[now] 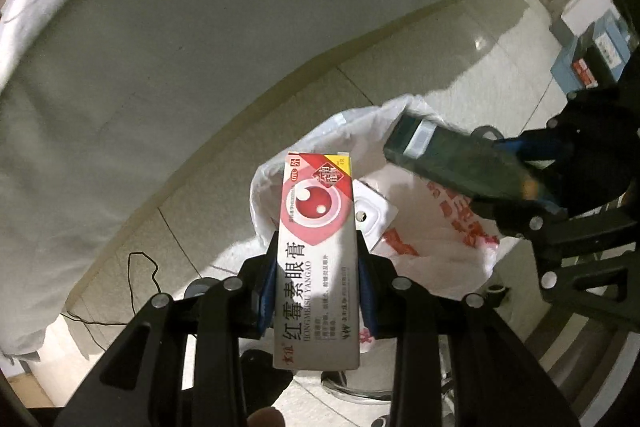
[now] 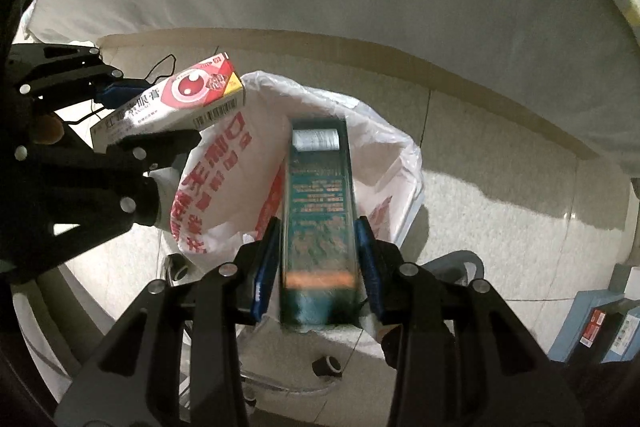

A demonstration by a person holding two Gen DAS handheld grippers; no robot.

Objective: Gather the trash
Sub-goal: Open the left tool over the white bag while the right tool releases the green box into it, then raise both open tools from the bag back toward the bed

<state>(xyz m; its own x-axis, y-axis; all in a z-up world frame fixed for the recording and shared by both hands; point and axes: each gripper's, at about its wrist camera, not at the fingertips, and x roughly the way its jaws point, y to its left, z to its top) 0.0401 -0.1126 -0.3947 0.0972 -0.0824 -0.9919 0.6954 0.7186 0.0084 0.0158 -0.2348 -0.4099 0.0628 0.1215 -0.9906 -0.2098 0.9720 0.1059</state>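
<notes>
Item 1. Left gripper (image 1: 316, 263): jaws drawn in tight, blue pads pinching the long sides of a white-and-red eye ointment carton (image 1: 316, 247). The carton ran lengthwise between the jaws, its red-eye end projecting beyond the fingertips, its other end back toward the camera.

Item 2. Right gripper (image 2: 318, 251): jaws partly spread, pads pressed against both sides of a dark green carton (image 2: 318, 211), blurred, with a white label at the end past the fingertips.

Item 3. White plastic bag (image 2: 224, 179) with red print, mouth open, lay directly beyond both pairs of jaws; both cartons' far ends hung over its opening. A white blister pack (image 1: 370, 217) lay inside, just right of the left jaws.

Item 4. Tiled floor (image 1: 460, 39) and a hanging grey bedsheet (image 1: 180, 47) stood further beyond the jaws.
</notes>
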